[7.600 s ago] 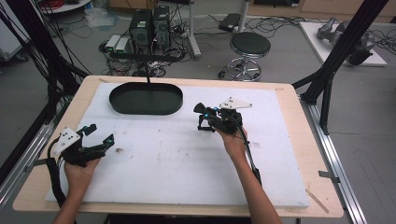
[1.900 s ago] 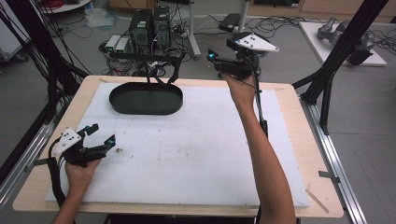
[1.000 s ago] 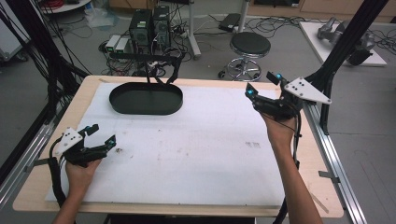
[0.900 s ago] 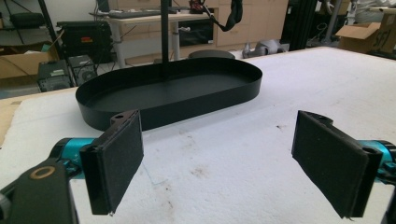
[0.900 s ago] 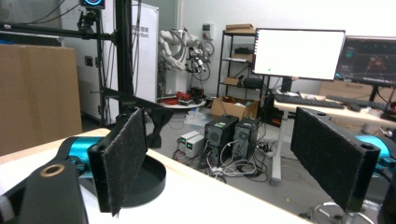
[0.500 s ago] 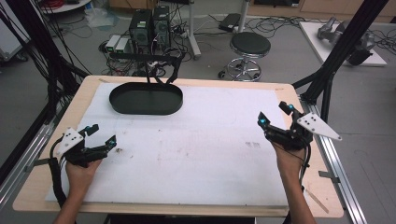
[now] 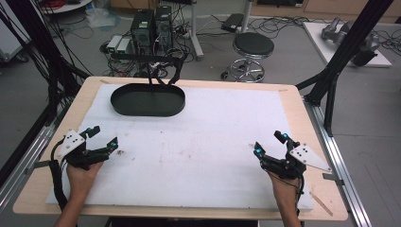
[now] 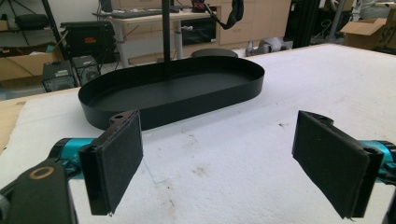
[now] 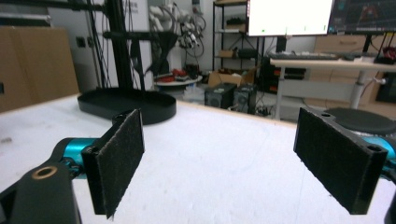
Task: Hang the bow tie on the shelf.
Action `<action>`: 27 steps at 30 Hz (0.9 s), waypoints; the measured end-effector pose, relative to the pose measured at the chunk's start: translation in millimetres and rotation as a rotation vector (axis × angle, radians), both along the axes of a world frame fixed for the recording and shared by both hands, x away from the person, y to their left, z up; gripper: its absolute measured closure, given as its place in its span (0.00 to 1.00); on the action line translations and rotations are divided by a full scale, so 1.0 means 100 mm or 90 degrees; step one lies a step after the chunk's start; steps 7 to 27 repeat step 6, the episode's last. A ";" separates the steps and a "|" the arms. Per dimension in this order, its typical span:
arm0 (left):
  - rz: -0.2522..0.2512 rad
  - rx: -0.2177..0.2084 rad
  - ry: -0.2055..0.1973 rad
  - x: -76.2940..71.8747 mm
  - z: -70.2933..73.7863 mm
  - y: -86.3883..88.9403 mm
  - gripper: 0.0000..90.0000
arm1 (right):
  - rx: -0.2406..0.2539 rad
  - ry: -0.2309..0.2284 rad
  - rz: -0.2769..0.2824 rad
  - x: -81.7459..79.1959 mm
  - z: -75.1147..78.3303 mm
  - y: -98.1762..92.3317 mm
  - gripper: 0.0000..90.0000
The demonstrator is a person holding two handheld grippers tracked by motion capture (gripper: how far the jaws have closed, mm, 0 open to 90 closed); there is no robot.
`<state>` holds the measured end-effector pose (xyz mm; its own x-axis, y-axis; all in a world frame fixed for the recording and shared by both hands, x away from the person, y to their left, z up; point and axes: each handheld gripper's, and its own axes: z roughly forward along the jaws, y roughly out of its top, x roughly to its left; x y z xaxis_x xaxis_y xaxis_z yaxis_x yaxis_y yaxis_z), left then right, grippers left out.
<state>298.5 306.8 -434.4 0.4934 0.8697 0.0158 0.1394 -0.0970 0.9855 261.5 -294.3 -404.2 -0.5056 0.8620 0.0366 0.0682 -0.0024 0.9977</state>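
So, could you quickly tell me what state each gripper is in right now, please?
Left gripper: open, jaws wide apart, holding nothing.
Right gripper: open, jaws wide apart, holding nothing.

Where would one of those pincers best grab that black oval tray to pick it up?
Probably by the thin upright wall of the black tray, one jaw inside and one outside. The near long side looks best: it faces the left gripper, which is open and nearest, with bare white mat between them. The far side is crowded by the black post rising from the tray.
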 end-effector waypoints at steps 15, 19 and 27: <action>0.001 0.001 0.000 0.00 0.00 0.00 0.18 | 0.008 0.012 -0.001 -0.02 -0.08 -0.02 0.17; 0.001 0.001 0.000 0.00 0.00 0.00 0.18 | 0.008 0.012 -0.001 -0.02 -0.08 -0.02 0.17; 0.001 0.001 0.000 0.00 0.00 0.00 0.18 | 0.008 0.012 -0.001 -0.02 -0.08 -0.02 0.17</action>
